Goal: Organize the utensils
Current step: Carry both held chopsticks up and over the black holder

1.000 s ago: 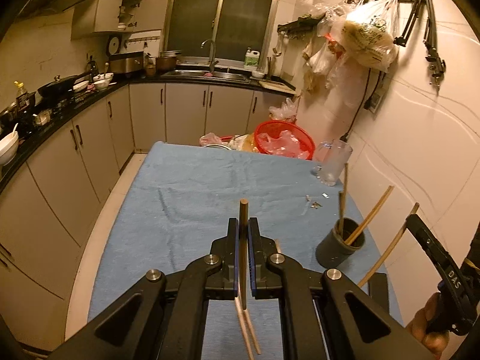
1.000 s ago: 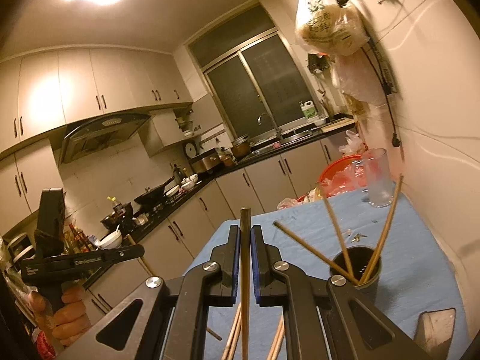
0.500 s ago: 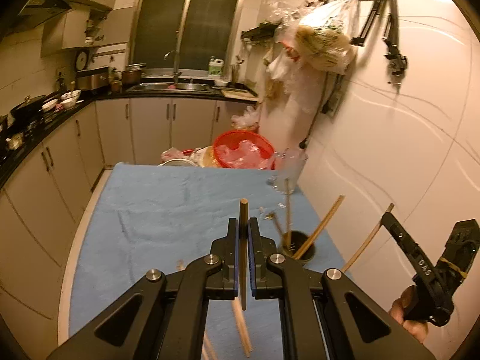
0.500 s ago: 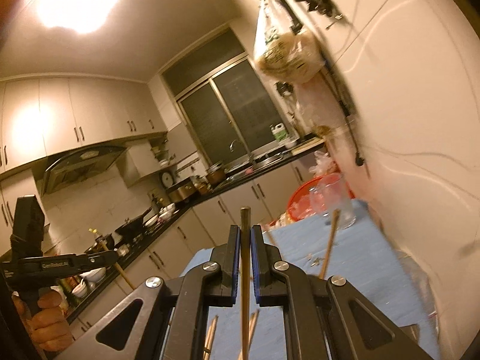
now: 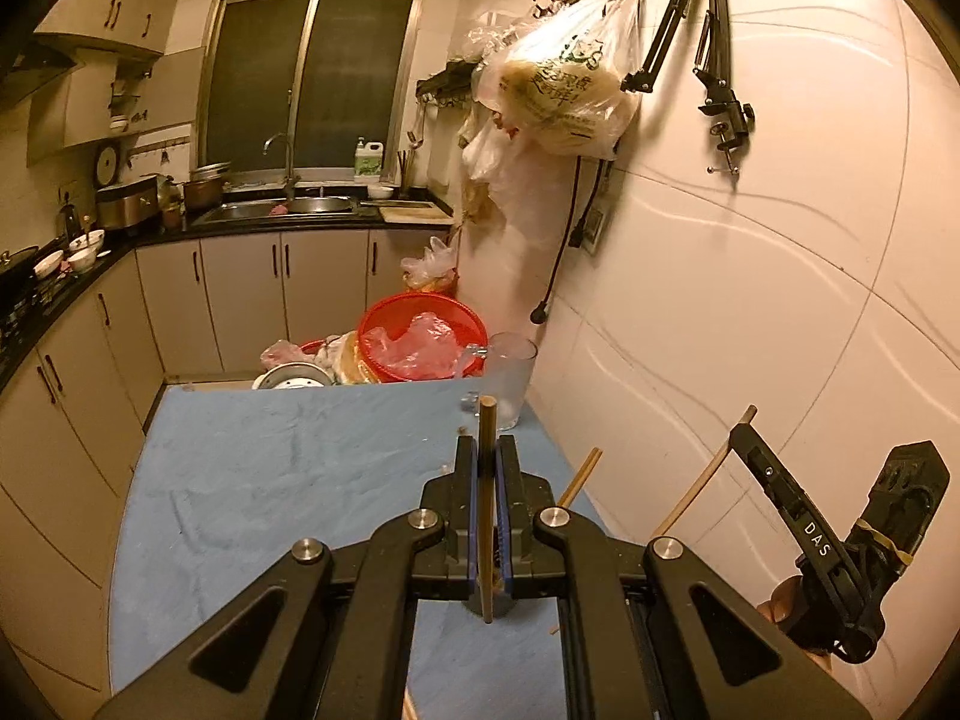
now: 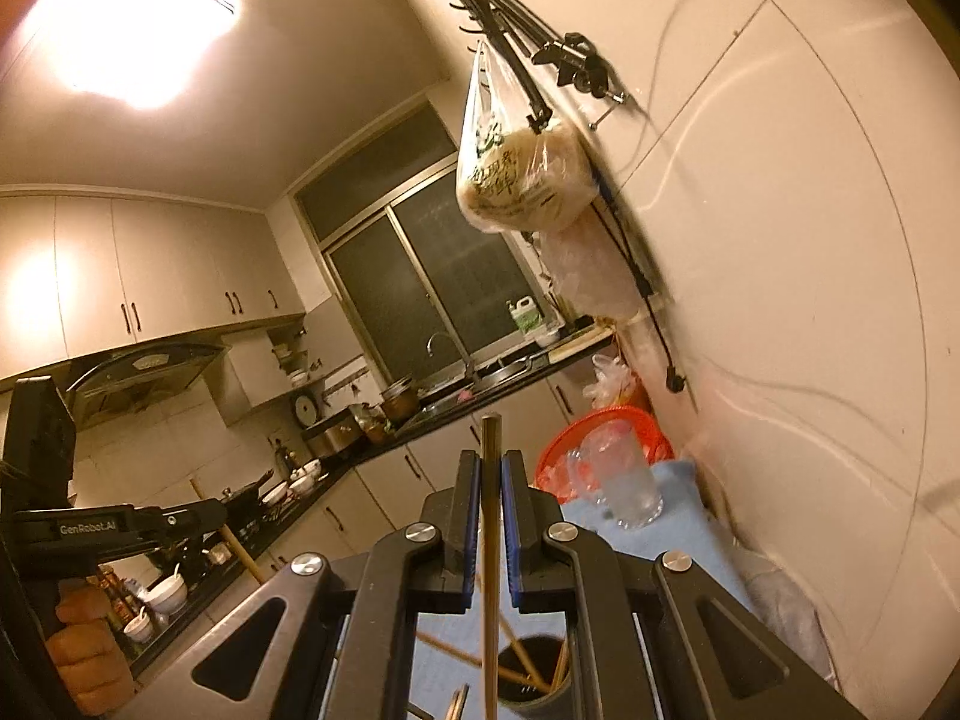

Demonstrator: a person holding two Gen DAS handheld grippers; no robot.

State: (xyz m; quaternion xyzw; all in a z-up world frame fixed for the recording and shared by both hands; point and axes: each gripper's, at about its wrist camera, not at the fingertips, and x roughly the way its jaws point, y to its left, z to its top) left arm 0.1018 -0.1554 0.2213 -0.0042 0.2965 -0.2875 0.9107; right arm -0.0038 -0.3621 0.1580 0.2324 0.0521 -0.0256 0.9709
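1. A wooden chopstick (image 5: 486, 510) stands upright between the pads of the left gripper (image 5: 487, 468), pinched tight, its tip poking above the fingers at lower centre of the left wrist view.
2. The right gripper (image 6: 492, 480) likewise clamps a second chopstick (image 6: 491, 540) upright at lower centre of its own view; below it the dark holder cup (image 6: 531, 681) already has several chopsticks leaning in it.
3. In the left wrist view the right gripper sits at lower right, held in a hand (image 5: 780, 606), with its chopstick slanting up beside the wall.
4. Under both tools lies the blue cloth (image 5: 270, 468) covering the table; at its far end stand a clear glass mug (image 5: 513, 378) and a red basin (image 5: 420, 336). Cabinets, sink and a dark window fill the background.
5. Compared with a second ago, both views have tilted upward: the cup has dropped out of the left wrist view, and more wall and ceiling show.
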